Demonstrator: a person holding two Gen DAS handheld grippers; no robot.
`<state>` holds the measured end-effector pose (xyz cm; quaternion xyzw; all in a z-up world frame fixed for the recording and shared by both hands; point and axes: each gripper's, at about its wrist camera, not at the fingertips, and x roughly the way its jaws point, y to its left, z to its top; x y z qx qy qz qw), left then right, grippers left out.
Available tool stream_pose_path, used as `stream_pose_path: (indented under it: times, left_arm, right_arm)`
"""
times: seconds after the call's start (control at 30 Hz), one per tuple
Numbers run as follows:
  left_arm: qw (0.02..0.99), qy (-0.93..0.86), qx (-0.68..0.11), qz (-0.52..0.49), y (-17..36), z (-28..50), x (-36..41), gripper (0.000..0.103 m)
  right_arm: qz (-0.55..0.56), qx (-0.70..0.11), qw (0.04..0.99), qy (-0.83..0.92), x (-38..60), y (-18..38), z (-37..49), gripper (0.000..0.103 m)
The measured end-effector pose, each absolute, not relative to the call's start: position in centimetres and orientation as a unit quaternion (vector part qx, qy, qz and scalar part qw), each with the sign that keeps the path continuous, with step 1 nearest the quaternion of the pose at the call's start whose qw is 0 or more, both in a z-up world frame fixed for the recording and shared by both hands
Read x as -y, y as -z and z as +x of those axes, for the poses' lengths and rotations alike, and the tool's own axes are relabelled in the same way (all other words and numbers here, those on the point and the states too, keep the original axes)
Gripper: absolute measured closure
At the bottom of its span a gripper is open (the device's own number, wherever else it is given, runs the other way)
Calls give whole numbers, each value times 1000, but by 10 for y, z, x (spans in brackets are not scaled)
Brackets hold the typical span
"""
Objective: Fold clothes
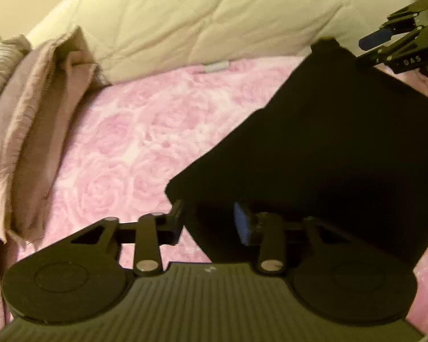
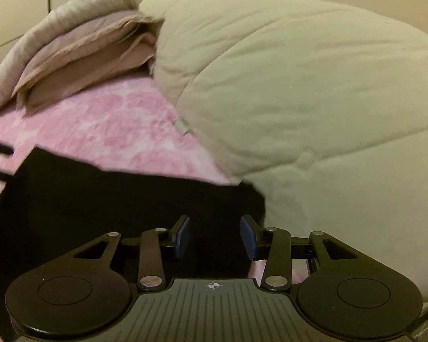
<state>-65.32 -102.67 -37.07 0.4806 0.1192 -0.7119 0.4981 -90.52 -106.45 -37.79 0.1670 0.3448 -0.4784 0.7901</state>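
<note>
Readable marks were few. In the left wrist view, white letters "DAS" stood on the black arm of the right claw [image 1: 385, 44], preceded by a small blurred character that could not be read. A small white crosshair sign sat on the ribbed housing [image 2: 213, 285] in the right wrist view. No other text was legible.

A bedroom: pink rose bedspread [image 1: 145, 131], quilted duvet [image 2: 314, 91], folded linens [image 1: 28, 131].

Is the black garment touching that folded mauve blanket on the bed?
Apart. The left wrist view shows a wide stretch of pink floral sheet between the black garment and the mauve blanket.
</note>
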Motion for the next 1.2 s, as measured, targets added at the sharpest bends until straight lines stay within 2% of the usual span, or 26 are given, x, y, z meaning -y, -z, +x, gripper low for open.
stream_pose_path:
  times: [0.1, 0.17, 0.23, 0.47, 0.57, 0.73, 0.9, 1.0, 1.1, 1.2]
  left_arm:
    - [490, 707, -140, 490, 390, -653, 1049, 72]
    - [490, 708, -158, 484, 398, -648, 1058, 68]
    - [493, 707, -170, 477, 393, -643, 1057, 67]
    - [461, 732, -165, 474, 354, -629, 973, 70]
    - [442, 730, -171, 492, 365, -632, 939, 70]
    - [428, 724, -155, 519, 404, -639, 929, 69]
    - [431, 717, -142, 529, 403, -643, 927, 69]
    - [443, 712, -142, 526, 405, -644, 924, 72]
    - [465, 701, -187, 507, 393, -638, 927, 73]
    - [490, 692, -215, 485, 374, -627, 919, 64]
  right_arm:
    - [190, -352, 779, 483, 1079, 395, -902, 61]
    - [211, -356, 772, 483, 1086, 404, -904, 60]
    - [209, -358, 773, 481, 1080, 396, -905, 60]
    - [213, -345, 795, 452, 987, 357, -918, 60]
    - [197, -361, 795, 445, 938, 359, -919, 60]
    - [182, -384, 791, 440, 907, 384, -914, 60]
    - [193, -392, 777, 453, 903, 383, -913, 60]
    - [192, -392, 772, 461, 897, 385, -913, 60]
    - [206, -400, 763, 465, 903, 381, -911, 59]
    - [231, -400, 755, 464, 910, 361, -909, 59]
